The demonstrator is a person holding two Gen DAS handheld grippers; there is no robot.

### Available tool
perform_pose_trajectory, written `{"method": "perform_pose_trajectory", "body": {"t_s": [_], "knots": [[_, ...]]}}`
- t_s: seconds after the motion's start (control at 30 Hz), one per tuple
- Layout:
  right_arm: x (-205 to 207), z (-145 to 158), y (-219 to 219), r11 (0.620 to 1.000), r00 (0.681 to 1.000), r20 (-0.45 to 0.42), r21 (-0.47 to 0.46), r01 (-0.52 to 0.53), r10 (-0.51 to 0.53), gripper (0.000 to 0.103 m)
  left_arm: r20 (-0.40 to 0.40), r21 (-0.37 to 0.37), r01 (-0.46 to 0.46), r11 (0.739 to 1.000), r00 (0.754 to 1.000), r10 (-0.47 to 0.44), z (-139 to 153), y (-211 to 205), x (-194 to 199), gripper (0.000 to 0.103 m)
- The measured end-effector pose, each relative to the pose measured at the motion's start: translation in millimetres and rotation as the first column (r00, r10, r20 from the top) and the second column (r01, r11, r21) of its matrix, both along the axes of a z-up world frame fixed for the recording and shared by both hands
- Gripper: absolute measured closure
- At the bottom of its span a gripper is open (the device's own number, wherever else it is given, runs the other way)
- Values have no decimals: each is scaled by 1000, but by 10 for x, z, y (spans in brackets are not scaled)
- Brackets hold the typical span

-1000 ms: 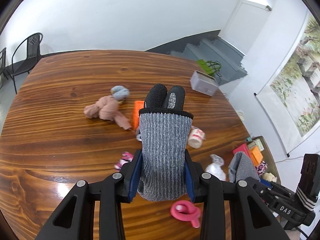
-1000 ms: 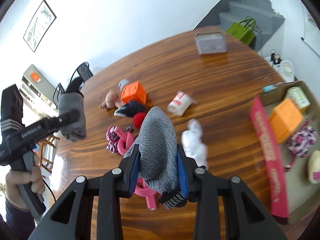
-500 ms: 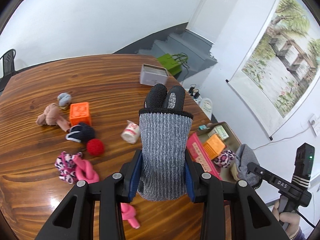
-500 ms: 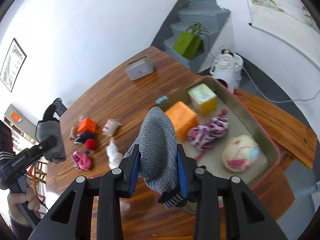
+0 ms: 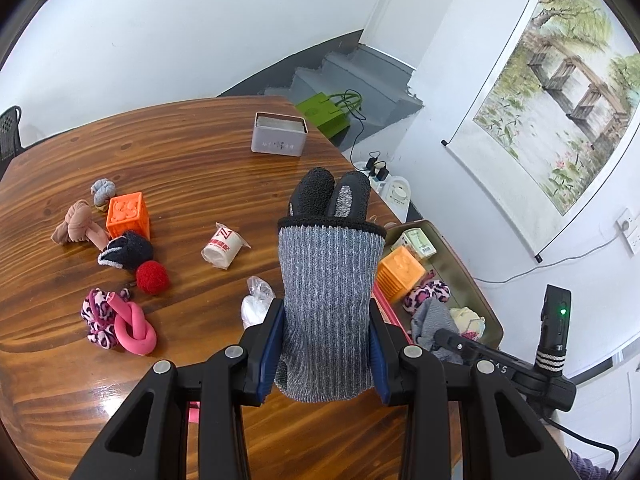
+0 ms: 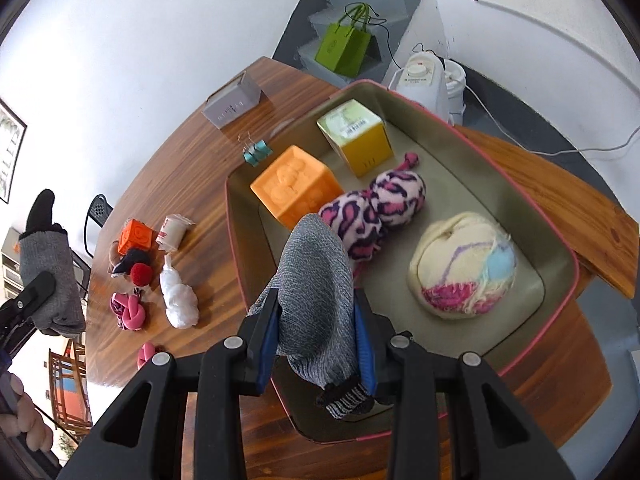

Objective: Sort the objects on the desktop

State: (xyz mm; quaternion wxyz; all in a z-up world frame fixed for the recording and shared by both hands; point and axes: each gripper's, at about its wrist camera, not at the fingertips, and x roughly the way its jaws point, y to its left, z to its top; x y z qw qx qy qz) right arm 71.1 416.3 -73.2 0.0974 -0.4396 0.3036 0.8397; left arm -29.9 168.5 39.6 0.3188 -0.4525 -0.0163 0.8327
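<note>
My left gripper (image 5: 326, 354) is shut on a grey knit sock bundle with black toes (image 5: 329, 288), held above the wooden table (image 5: 192, 168). My right gripper (image 6: 316, 344) is shut on a second grey sock (image 6: 316, 276), held over the near end of the pink-rimmed bin (image 6: 560, 248). The bin holds an orange cube (image 6: 296, 186), a yellow box (image 6: 356, 136), a pink leopard rope toy (image 6: 376, 212) and a cream yarn ball (image 6: 464, 268). In the left wrist view the right gripper (image 5: 438, 334) hangs over the bin (image 5: 486, 312).
Loose on the table: an orange cube (image 5: 128, 214), a tan sock knot (image 5: 78, 228), a dark sock (image 5: 126, 250), a red ball (image 5: 152, 278), pink knotted toys (image 5: 120, 322), a white roll (image 5: 224, 246), a white bag (image 5: 256, 302), a grey tin (image 5: 278, 134) and a teal clip (image 6: 256, 152).
Both grippers swung right from the table toward the bin, each holding its sock. The right gripper now hangs lower over the bin's near end.
</note>
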Motion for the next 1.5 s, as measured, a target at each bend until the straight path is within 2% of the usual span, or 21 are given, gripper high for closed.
{"method": "perform_pose_trajectory", "body": {"t_s": [0.3, 0.37, 0.53, 0.67, 0.8, 0.93, 1.1, 1.3, 1.5], "knots": [[42, -109, -39, 1000, 999, 39, 1, -30, 30, 65, 17, -11, 51, 999, 999, -51, -50, 225, 66, 64], [39, -101, -47, 999, 998, 44, 20, -39, 38, 61, 20, -9, 70, 998, 997, -69, -61, 298, 84, 64], [116, -13, -18, 999, 999, 14, 32, -44, 44, 43, 29, -8, 110, 994, 994, -109, -87, 463, 108, 64], [209, 157, 37, 998, 998, -33, 50, -43, 45, 37, 32, 0, 136, 991, 990, -136, -89, 596, 109, 64], [305, 328, 124, 995, 997, -66, 94, -24, 30, 36, 36, 10, 171, 985, 985, -171, -101, 765, 111, 63], [429, 427, 253, 987, 996, -78, 152, 45, -34, 36, 53, 21, 211, 977, 976, -212, -148, 972, 112, 63], [533, 494, 505, 979, 991, -82, 164, 120, -108, 36, 84, 38, 269, 963, 959, -271, -234, 1293, 114, 63], [670, 528, 718, 967, 981, -81, 175, 187, -175, 36, 131, 50, 347, 937, 927, -350, -388, 1735, 140, 63], [757, 517, 866, 959, 974, -72, 176, 223, -214, 36, 137, 6, 402, 915, 907, -399, -546, 2131, 167, 63]]}}
